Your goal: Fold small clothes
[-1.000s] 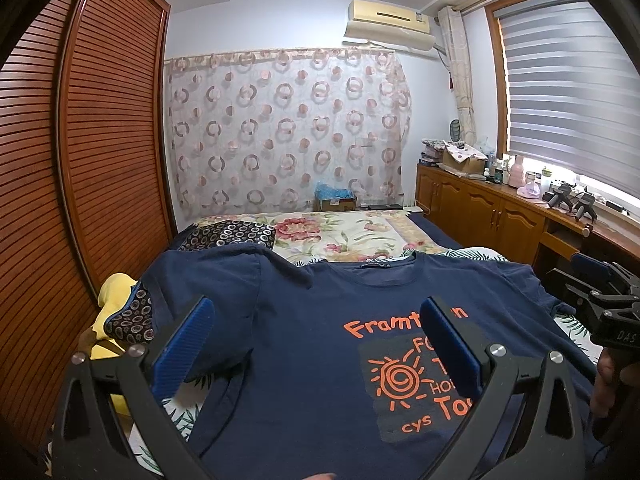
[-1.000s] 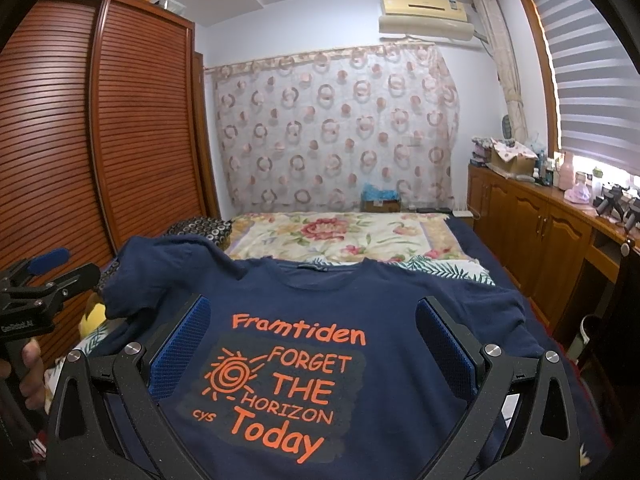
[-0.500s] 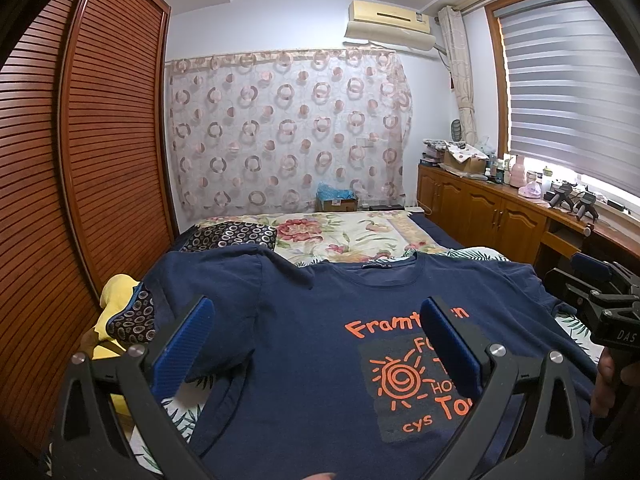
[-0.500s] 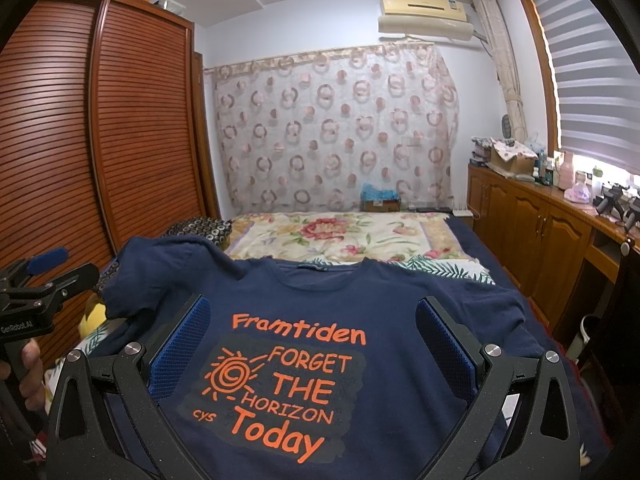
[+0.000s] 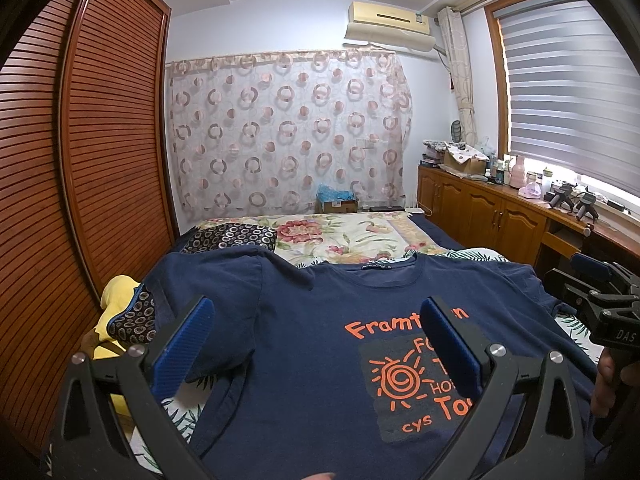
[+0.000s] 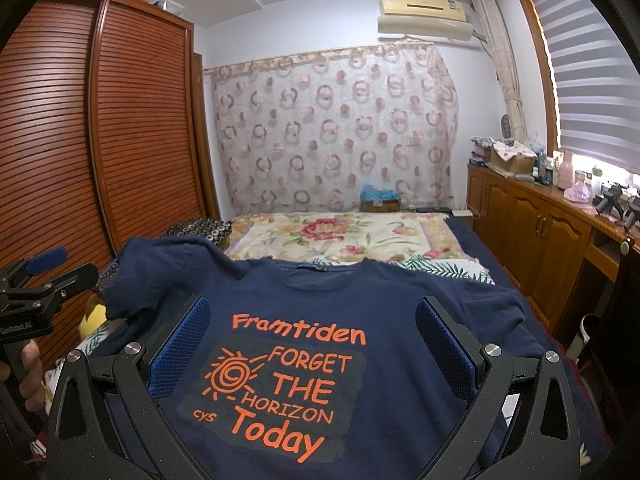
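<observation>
A navy T-shirt (image 5: pixel 312 332) (image 6: pixel 384 304) with orange print lies face up on the bed, collar toward the far end. Its left sleeve (image 5: pixel 208 280) (image 6: pixel 160 264) is bunched and raised; the right sleeve lies flat. My left gripper (image 5: pixel 316 328) hovers open above the shirt's left half, nothing between its blue pads. My right gripper (image 6: pixel 312 332) is open over the printed chest, also empty. Each gripper shows at the edge of the other's view, held by a hand (image 6: pixel 28 376).
A floral bedspread (image 5: pixel 344 236) covers the far bed, with a dark patterned pillow (image 5: pixel 232 236) and a yellow item (image 5: pixel 114 300) at the left edge. A slatted wooden wardrobe (image 5: pixel 80 184) stands on the left. Wooden cabinets (image 5: pixel 496 216) with clutter line the right wall.
</observation>
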Demonstrator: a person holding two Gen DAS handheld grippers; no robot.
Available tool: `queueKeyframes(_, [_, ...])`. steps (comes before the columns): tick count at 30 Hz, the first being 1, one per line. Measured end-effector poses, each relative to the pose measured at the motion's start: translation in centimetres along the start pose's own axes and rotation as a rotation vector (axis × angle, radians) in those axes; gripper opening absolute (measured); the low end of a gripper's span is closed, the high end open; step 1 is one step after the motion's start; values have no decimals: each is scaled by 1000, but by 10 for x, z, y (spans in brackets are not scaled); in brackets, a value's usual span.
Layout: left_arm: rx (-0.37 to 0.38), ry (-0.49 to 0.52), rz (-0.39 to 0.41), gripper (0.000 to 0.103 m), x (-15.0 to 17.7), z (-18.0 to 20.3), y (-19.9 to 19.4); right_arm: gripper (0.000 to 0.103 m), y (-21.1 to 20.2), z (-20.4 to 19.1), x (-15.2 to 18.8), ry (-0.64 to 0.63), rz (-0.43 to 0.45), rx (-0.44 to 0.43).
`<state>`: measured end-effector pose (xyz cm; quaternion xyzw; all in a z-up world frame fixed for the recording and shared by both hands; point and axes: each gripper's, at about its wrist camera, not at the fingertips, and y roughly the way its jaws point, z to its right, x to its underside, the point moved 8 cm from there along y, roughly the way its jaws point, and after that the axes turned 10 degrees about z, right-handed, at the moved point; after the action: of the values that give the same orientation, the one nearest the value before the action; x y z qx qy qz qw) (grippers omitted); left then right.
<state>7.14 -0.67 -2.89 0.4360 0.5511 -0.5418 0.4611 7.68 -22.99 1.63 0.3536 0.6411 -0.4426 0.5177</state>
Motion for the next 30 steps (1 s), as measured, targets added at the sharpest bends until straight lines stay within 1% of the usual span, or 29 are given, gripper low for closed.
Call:
queueKeyframes(15, [3,0,-2,103,1,3,-1,103,0,0,0,2,0,-1])
queueKeyframes(20, [8,-2,-25,103,0,-9,2,103,1,0,2,3,-5,-8])
queueKeyframes(23, [5,-8,-48,103,5,-21,6,103,4,2,2,6,-21,-29])
queueKeyframes(30, [-50,-32,-100,103,24,-68,18,103,14,-4,26,4,-79,-56])
